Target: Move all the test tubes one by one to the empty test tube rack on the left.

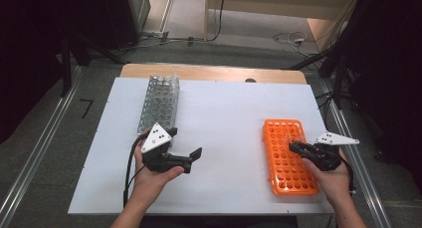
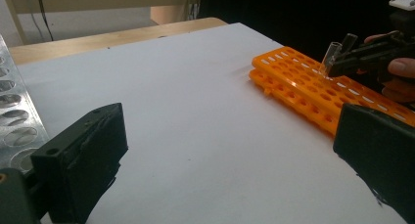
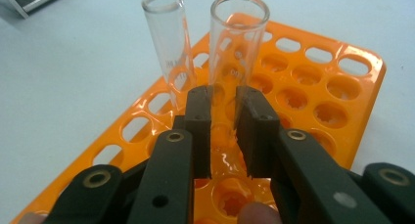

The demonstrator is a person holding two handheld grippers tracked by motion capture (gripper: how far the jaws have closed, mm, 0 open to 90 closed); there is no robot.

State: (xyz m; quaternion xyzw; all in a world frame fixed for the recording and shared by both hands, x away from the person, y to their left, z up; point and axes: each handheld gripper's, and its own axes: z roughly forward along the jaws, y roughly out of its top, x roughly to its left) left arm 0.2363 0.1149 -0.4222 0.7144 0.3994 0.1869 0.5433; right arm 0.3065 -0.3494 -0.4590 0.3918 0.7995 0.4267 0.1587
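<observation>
An orange tube rack (image 1: 284, 174) lies at the right of the white table top, also visible in the left gripper view (image 2: 303, 82). My right gripper (image 3: 224, 131) is shut on a clear glass test tube (image 3: 238, 43) standing over the rack's holes (image 3: 313, 101); its lower end is hidden behind the jaws. A second clear tube (image 3: 169, 48) stands in the rack just left of it. In the high view the right gripper (image 1: 293, 147) sits over the rack's far half. My left gripper (image 1: 194, 160) hovers open and empty above the table, its jaws wide apart (image 2: 230, 160).
A metal tube rack (image 1: 160, 102) with several empty holes lies at the back left, close behind the left hand; its edge shows in the left gripper view (image 2: 14, 116). The white sheet (image 1: 224, 113) covers the table, with a wooden edge (image 1: 214, 72) at the far side.
</observation>
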